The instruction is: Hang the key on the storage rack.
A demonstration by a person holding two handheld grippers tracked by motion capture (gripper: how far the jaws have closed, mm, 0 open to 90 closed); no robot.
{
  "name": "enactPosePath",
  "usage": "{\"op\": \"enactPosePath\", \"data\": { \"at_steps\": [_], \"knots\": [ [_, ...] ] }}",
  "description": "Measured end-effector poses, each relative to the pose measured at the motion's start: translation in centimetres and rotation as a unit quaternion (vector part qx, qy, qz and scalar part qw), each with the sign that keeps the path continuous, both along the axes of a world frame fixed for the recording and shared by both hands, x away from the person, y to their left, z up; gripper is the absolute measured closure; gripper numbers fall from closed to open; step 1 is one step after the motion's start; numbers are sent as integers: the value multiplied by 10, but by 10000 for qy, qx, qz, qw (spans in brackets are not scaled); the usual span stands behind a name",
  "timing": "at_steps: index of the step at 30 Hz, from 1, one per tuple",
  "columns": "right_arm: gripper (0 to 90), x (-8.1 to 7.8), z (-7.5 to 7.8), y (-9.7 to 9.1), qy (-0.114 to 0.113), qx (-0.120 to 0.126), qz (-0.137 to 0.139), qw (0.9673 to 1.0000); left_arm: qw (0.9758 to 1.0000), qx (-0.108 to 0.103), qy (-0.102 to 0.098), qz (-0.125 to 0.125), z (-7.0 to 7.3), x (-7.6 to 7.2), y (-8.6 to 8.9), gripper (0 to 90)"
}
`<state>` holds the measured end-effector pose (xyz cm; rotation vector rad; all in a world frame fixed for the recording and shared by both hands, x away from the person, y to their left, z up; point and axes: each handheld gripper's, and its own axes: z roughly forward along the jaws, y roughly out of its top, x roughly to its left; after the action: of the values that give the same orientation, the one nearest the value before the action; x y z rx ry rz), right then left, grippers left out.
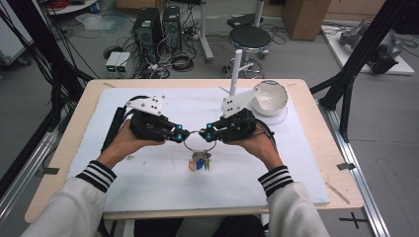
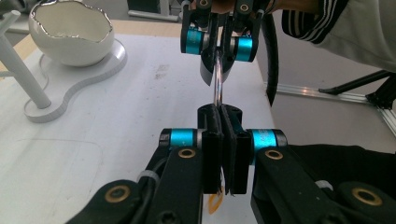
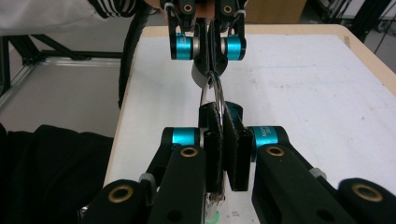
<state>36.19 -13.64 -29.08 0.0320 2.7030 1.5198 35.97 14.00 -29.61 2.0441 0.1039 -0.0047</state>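
Observation:
A thin metal key ring [image 1: 199, 142] hangs between my two grippers above the white foam board, with a small bunch of keys and tags [image 1: 199, 161] dangling from its lowest part. My left gripper [image 1: 184, 133] is shut on the ring's left side, my right gripper [image 1: 204, 132] shut on its right side; the tips nearly face each other. In the left gripper view the ring [image 2: 217, 84] runs from my closed jaws to the right gripper [image 2: 218, 56] opposite. The right gripper view shows the ring [image 3: 216, 95] leading to the left gripper [image 3: 208, 65].
A white egg-shaped bowl [image 1: 269, 98] sits on a white base at the board's far right, beside an upright white post [image 1: 235, 71]. The white foam board [image 1: 148, 182] covers most of the wooden table [image 1: 74, 113]. Stool, computers and cables lie on the floor beyond.

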Motion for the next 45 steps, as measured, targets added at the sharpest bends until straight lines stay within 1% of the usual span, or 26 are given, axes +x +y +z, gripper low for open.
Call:
{"op": "enactPosePath", "data": {
  "at_steps": [2, 3, 5, 6, 7, 11, 12, 13, 14, 15, 17, 18, 20, 23, 24, 25, 26, 29, 32, 35, 37, 38, 41, 42, 43, 45],
  "knots": [
    [880, 1, 1, 0, -14, 25, -4, 10000, 9999, -32, -75, 71, 0, 0, 1, 855],
    [880, 1, 1, 0, -16, 26, -36, 10000, 9998, -73, -122, 164, -2, -1, 1, 827],
    [880, 2, 2, -2, 25, 34, -77, 10000, 9992, -29, -232, 324, -4, -1, 3, 705],
    [880, 2, 2, -3, 54, 73, -78, 9999, 9984, 87, -389, 399, -5, -2, 3, 646],
    [880, 3, 3, -4, 3, 110, -108, 9999, 9976, 114, -503, 473, -7, -3, 4, 590],
    [880, 7, 4, -12, 53, 171, -324, 9993, 9956, -38, -635, 680, -15, -5, 7, 341],
    [879, 8, 4, -14, 95, 173, -377, 9991, 9943, -88, -669, 830, -17, -6, 8, 236],
    [880, 9, 4, -16, 79, 196, -454, 9987, 9921, -65, -709, 1030, -18, -7, 9, 121],
    [879, 10, 5, -18, 124, 173, -529, 9984, 9907, -71, -724, 1148, -20, -7, 12, 76],
    [879, 11, 6, -21, 103, 186, -617, 9979, 9904, -69, -744, 1164, -21, -7, 14, 76],
    [880, 13, 7, -26, 148, 212, -731, 9970, 9895, -175, -740, 1231, -24, -7, 21, 62],
    [879, 14, 9, -28, 128, 234, -778, 9966, 9883, -263, -718, 1321, -25, -8, 24, 31],
    [879, 17, 12, -35, 168, 250, -945, 9951, 9864, -437, -671, 1438, -26, -9, 34, 17],
    [879, 21, 17, -42, 171, 253, -1144, 9930, 9826, -600, -628, 1640, -29, -10, 48, 17],
    [879, 24, 18, -45, 169, 277, -1210, 9921, 9816, -592, -656, 1694, -30, -11, 53, 17],
    [879, 26, 20, -47, 136, 296, -1290, 9911, 9797, -666, -685, 1763, -32, -13, 59, 17],
    [879, 28, 22, -51, 186, 315, -1388, 9896, 9789, -675, -688, 1801, -33, -15, 63, 17],
    [879, 34, 26, -58, 232, 404, -1585, 9863, 9747, -781, -778, 1943, -39, -22, 78, 17],
    [879, 42, 29, -65, 243, 444, -1800, 9824, 9688, -913, -951, 2097, -45, -29, 93, 17],
    [879, 49, 30, -70, 226, 475, -1985, 9787, 9641, -1069, -961, 2232, -54, -35, 106, 17],
    [879, 55, 30, -74, 202, 506, -2107, 9760, 9609, -1116, -993, 2331, -59, -39, 113, 17],
    [879, 57, 30, -75, 207, 524, -2150, 9750, 9599, -1132, -983, 2367, -60, -41, 116, 17],
    [879, 63, 29, -79, 200, 573, -2253, 9724, 9558, -1202, -1029, 2479, -66, -46, 125, 17],
    [879, 64, 28, -80, 219, 567, -2289, 9716, 9537, -1244, -1031, 2535, -68, -48, 127, 17],
    [879, 66, 27, -82, 210, 566, -2320, 9708, 9532, -1233, -1048, 2552, -69, -49, 130, 17],
    [879, 69, 25, -83, 208, 510, -2393, 9694, 9505, -1295, -1044, 2624, -73, -53, 134, 17]
  ]
}}
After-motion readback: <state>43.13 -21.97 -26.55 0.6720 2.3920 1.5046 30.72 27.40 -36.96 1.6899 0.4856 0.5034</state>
